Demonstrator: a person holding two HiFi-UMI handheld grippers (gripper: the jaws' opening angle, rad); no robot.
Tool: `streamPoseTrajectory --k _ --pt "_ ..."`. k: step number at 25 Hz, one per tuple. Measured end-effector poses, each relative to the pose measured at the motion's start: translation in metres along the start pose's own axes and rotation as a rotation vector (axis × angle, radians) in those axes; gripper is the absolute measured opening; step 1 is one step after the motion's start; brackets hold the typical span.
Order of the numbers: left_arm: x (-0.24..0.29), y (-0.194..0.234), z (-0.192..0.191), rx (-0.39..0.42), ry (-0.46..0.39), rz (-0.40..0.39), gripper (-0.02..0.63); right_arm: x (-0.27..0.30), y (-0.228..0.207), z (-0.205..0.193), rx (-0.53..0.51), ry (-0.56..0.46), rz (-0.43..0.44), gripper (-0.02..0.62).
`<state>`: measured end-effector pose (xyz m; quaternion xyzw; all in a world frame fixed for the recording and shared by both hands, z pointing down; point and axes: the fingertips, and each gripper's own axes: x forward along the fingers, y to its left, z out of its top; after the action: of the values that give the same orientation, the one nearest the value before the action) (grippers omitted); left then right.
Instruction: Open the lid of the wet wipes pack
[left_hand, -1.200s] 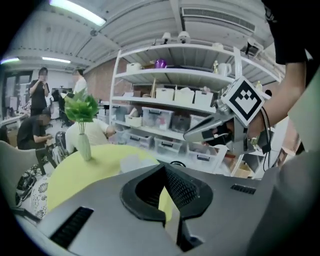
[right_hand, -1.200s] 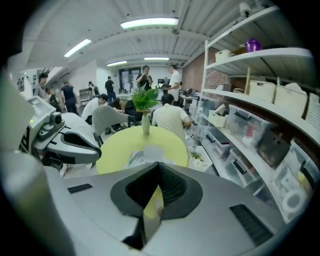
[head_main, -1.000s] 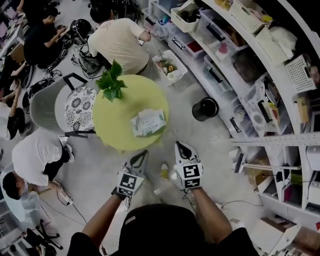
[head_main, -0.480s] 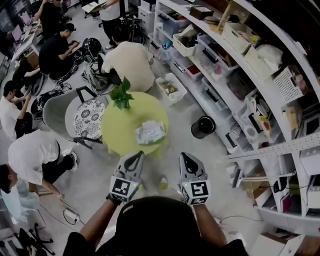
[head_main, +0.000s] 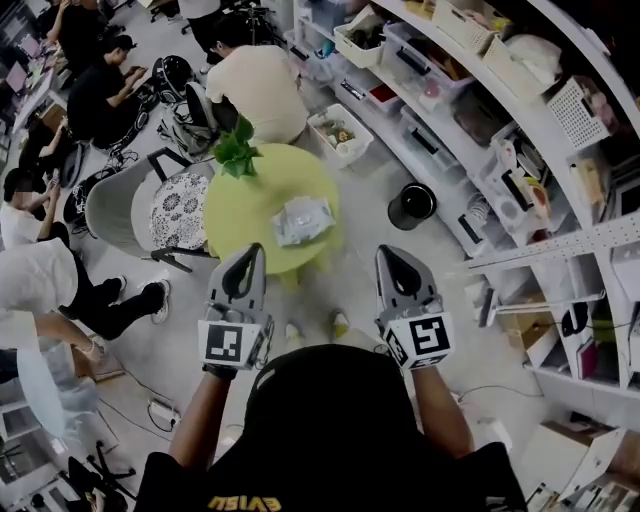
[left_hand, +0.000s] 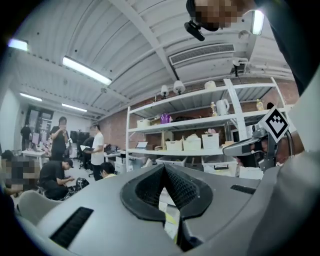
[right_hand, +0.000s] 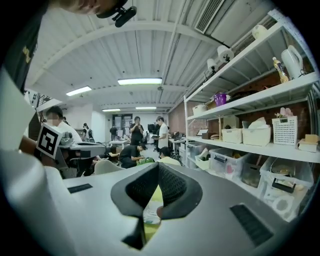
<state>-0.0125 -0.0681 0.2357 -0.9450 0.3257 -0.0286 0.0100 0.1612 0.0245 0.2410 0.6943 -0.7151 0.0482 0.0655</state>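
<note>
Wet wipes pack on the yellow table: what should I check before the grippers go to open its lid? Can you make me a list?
1. Wet wipes pack lies on the round table: ok.
2. Lid closed or open: cannot tell, too small to see.
3. Left gripper and right gripper empty: ok.
4. Jaws apart, ready to grab: not ok, both shut.
5. Grippers at the pack: not ok, neither touches it.
6. Plant out of the way: ok, it is at the far edge, apart from the pack.
</note>
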Motion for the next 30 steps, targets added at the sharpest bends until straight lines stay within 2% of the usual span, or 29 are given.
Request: streamPoseTrajectory --k 4,10,30 --pt "0.003 -0.005 0.008 0.061 -0.01 -0.006 0.018 -0.003 -0.01 0.008 0.0 -0.041 0.007 0.0" --pt "0.009 -0.023 0.016 0.09 -0.039 -0.037 0.017 -0.009 -0.019 0.014 -0.017 -0.055 -0.002 0.0" --pt "0.019 -0.017 0.012 0.09 -0.014 -0.034 0.018 0.0 -0.023 0.009 -0.014 -0.037 0.005 0.0"
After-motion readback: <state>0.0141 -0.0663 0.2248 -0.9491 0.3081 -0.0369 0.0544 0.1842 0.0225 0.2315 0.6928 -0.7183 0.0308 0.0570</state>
